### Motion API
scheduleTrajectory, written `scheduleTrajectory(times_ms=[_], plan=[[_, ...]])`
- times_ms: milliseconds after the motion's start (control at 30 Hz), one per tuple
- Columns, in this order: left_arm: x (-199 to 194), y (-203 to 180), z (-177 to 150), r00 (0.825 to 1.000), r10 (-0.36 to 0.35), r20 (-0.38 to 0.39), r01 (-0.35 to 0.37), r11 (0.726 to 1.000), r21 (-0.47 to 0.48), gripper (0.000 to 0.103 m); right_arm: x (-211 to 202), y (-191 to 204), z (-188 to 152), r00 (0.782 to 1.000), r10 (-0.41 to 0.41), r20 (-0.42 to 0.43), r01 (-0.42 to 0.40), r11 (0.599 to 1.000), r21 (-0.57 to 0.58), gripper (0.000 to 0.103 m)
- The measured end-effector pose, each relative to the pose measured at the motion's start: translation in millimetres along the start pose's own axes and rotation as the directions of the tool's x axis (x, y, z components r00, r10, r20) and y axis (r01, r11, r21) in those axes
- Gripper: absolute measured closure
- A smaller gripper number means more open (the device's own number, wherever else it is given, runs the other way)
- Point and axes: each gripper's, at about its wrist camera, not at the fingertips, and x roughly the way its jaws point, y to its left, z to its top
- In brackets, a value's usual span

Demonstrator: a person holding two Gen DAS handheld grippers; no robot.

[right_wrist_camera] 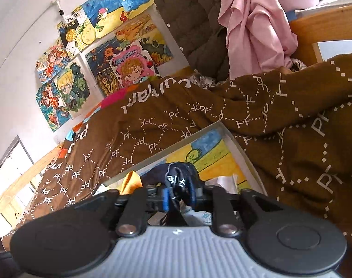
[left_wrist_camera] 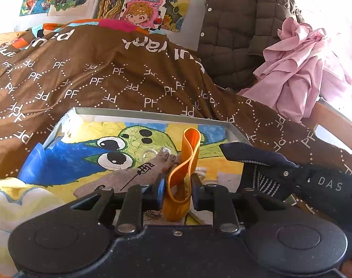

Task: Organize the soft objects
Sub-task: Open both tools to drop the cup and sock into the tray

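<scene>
The brown blanket [left_wrist_camera: 106,81] with its white lettering covers the bed all around, and the shallow box [left_wrist_camera: 152,113] with the cartoon-painted floor sits on top of it, right ahead of both my tools. Against the far side lean a dark quilted jacket [left_wrist_camera: 241,34] and a crumpled pink cloth [left_wrist_camera: 301,69], well apart from where I am working.

Inside the box, toward my left, lies a small grey cloth pouch [left_wrist_camera: 132,176] with a printed character. My right tool [right_wrist_camera: 179,199] is clenched on a dark navy knitted piece [right_wrist_camera: 173,173], a glove or sock as far as I can tell through the bunched fabric, and carries it over the right part of the box. My left tool [left_wrist_camera: 177,190] is clamped on an orange band [left_wrist_camera: 187,159], which loops up between the fingers and stands above the box floor, just beside the pouch.

I judge the step in hand to be setting these two soft pieces down in the box. To do it well, I should lower each tool until the piece rests on the painted floor before I let go, so nothing springs or flops over the low rim. The orange loop is springy, so I would lay it flat beside the pouch, not on it. The navy piece belongs in the free right part, its tail tucked inside the wall.
</scene>
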Motion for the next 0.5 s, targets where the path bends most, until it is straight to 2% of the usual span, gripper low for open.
scheduleTrajectory(times_ms=[167,333,500], plan=[[-5,4,-2,1.000,-0.010,0.008,0.010,1.000,-0.028,0.070,-1,3,0,1.000,-0.003,-0.012,0.003,1.000,-0.008,0.061],[-16,12,-1,1.000,0.001,0.031,0.002,0.997,-0.072,0.065,-7,15,1,1.000,-0.024,-0.009,0.023,0.997,-0.073,0.047],[-34,20,1,0.998,0.042,0.056,-0.038,0.997,-0.074,0.052,-18,27,5,0.999,-0.038,0.010,0.039,0.991,-0.127,0.034]])
